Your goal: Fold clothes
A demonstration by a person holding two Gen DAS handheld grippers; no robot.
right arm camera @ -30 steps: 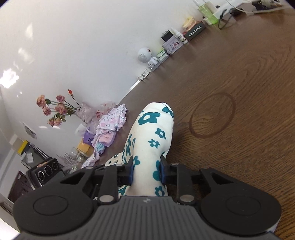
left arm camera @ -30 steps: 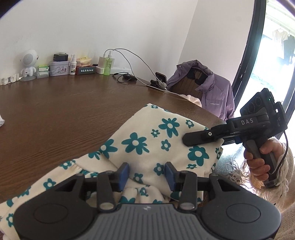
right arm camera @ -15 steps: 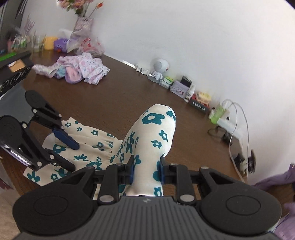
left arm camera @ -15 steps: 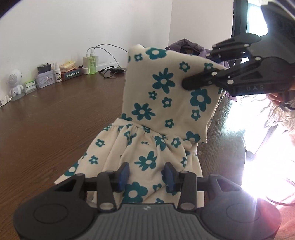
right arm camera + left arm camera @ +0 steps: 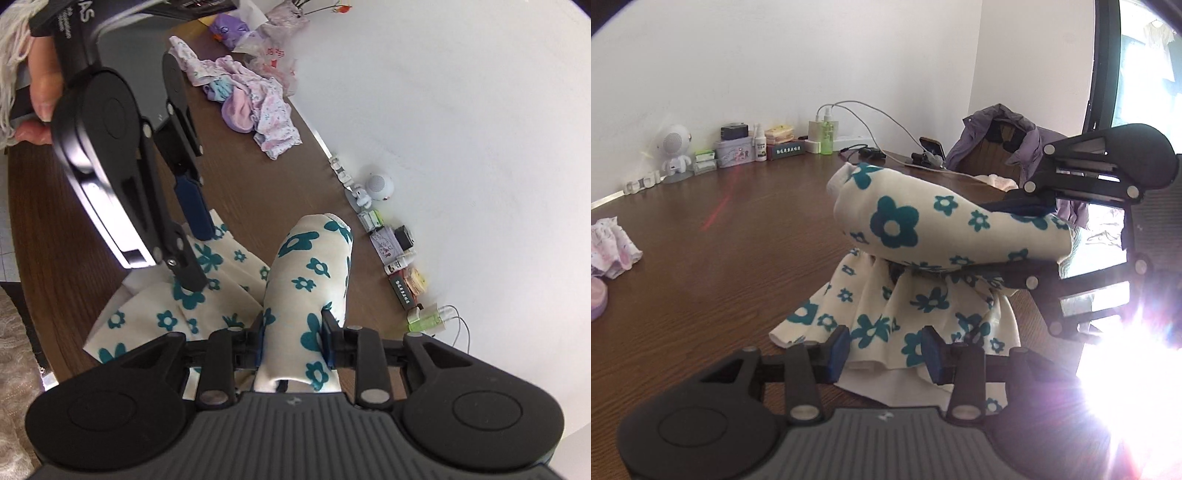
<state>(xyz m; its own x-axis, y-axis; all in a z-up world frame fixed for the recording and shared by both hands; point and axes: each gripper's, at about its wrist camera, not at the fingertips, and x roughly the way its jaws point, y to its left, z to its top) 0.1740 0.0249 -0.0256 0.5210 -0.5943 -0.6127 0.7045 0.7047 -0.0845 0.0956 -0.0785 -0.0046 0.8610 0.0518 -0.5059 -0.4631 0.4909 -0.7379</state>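
Observation:
A cream dress with teal flowers (image 5: 908, 295) lies partly on the brown table (image 5: 720, 258). My right gripper (image 5: 295, 343) is shut on its top part (image 5: 314, 266), which it holds up and folded over the skirt. In the left wrist view the right gripper (image 5: 1027, 236) comes in from the right, holding that part above the skirt. My left gripper (image 5: 884, 350) is open, its fingers on either side of the skirt hem without gripping it. It also shows in the right wrist view (image 5: 195, 240), over the skirt (image 5: 207, 295).
A pile of pink and lilac clothes (image 5: 251, 99) lies at the table's far left (image 5: 609, 247). Small bottles, boxes, a white toy robot (image 5: 674, 151) and chargers line the wall. A chair with a purple jacket (image 5: 1008, 144) stands at the far right. The window glares.
My right gripper has carried the dress top down and over the skirt. My left gripper has drawn back to the hem.

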